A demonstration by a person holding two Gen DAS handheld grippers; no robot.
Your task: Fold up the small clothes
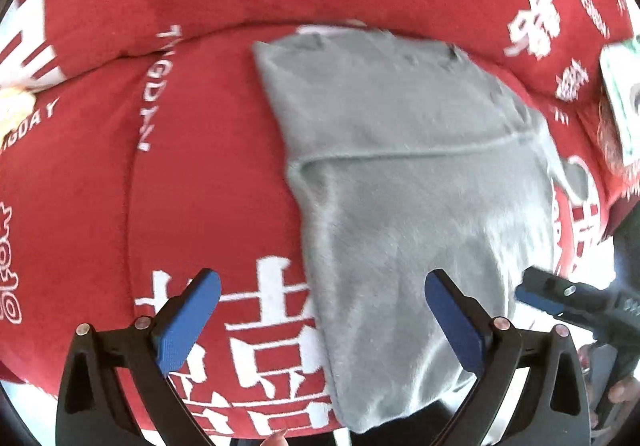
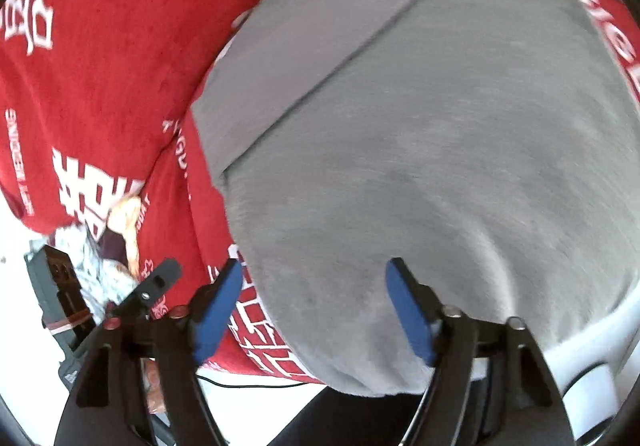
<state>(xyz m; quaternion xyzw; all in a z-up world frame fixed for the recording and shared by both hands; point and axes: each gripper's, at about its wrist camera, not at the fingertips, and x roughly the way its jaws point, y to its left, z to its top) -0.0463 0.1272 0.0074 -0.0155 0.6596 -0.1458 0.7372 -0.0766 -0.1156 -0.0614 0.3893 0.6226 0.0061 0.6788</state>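
**Soft grey garment lies free on the red cover**

The garment [image 1: 404, 182] lies folded on the red cover [image 1: 208, 182], its near end draping over the edge. It looks light, limp and fuzzy, likely to sag, so take it at corners or along the seam. Left gripper [image 1: 322, 320] and right gripper [image 2: 314, 310] both hover above it, spread wide and empty.

both views are looking bright and evenly lit, with only soft shadows. beyond the right gripper [image 2: 314, 306] the grey garment [image 2: 420, 150] is smearing with motion blur. the fisheye is bending and darkening the edges.
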